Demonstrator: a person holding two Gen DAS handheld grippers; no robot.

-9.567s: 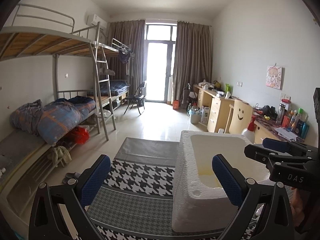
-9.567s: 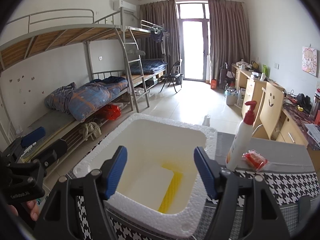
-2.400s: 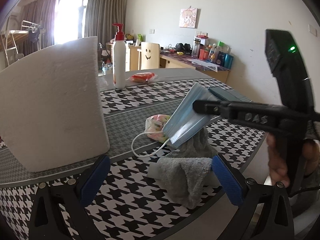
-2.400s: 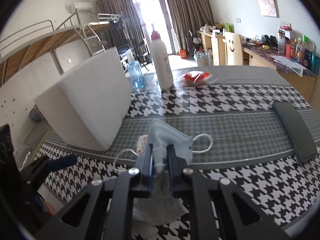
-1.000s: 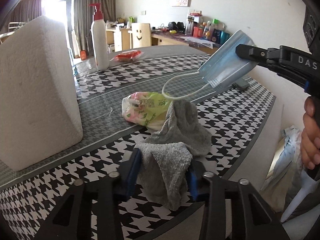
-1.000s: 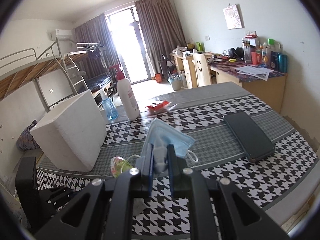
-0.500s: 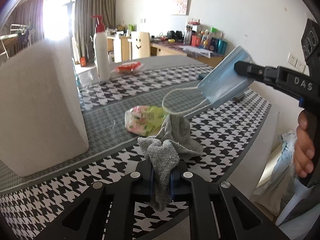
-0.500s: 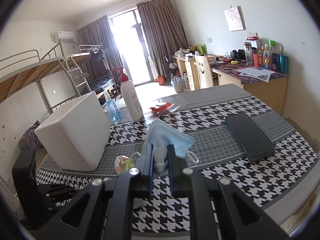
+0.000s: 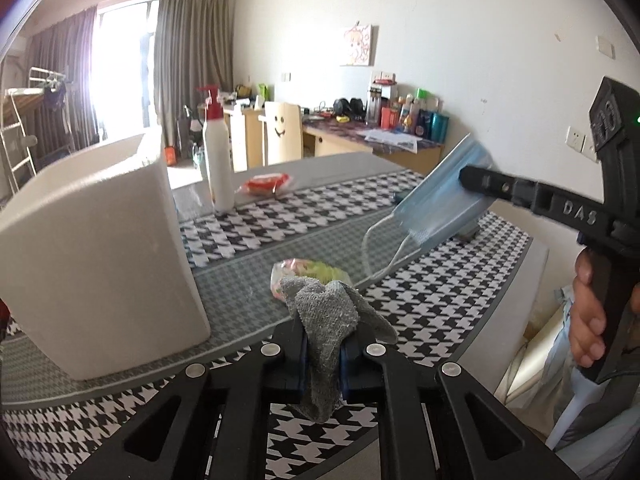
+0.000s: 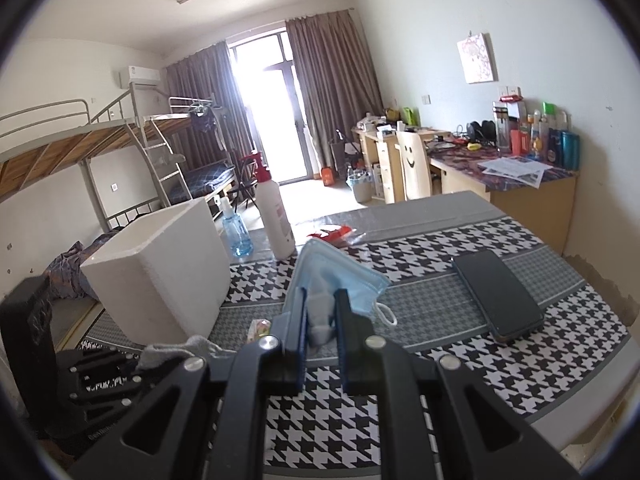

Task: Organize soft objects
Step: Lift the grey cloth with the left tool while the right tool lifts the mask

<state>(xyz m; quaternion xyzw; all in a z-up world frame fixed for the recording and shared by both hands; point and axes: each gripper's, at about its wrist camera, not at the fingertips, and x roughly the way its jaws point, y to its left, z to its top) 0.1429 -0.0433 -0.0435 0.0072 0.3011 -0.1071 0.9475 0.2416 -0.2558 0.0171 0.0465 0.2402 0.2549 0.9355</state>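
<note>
My left gripper (image 9: 323, 354) is shut on a grey cloth (image 9: 330, 320), which hangs bunched between the pads just above the table. My right gripper (image 10: 320, 312) is shut on a blue face mask (image 10: 332, 270), held in the air over the table; in the left wrist view the same mask (image 9: 440, 200) hangs at the right with its ear loop dangling. A small pink and green packet (image 9: 308, 270) lies on the table behind the cloth. The white foam box (image 9: 92, 248) stands at the left, also in the right wrist view (image 10: 160, 272).
A white pump bottle (image 9: 218, 164), a red packet (image 9: 262, 184) and a blue spray bottle (image 10: 236, 232) stand at the far side. A dark phone (image 10: 498, 294) lies at the right. The houndstooth table (image 10: 460, 360) ends close in front. A hand (image 9: 590, 320) holds the right gripper.
My left gripper closed on the grey cloth and lifted it off the table. The right gripper kept the mask in the air with little movement.
</note>
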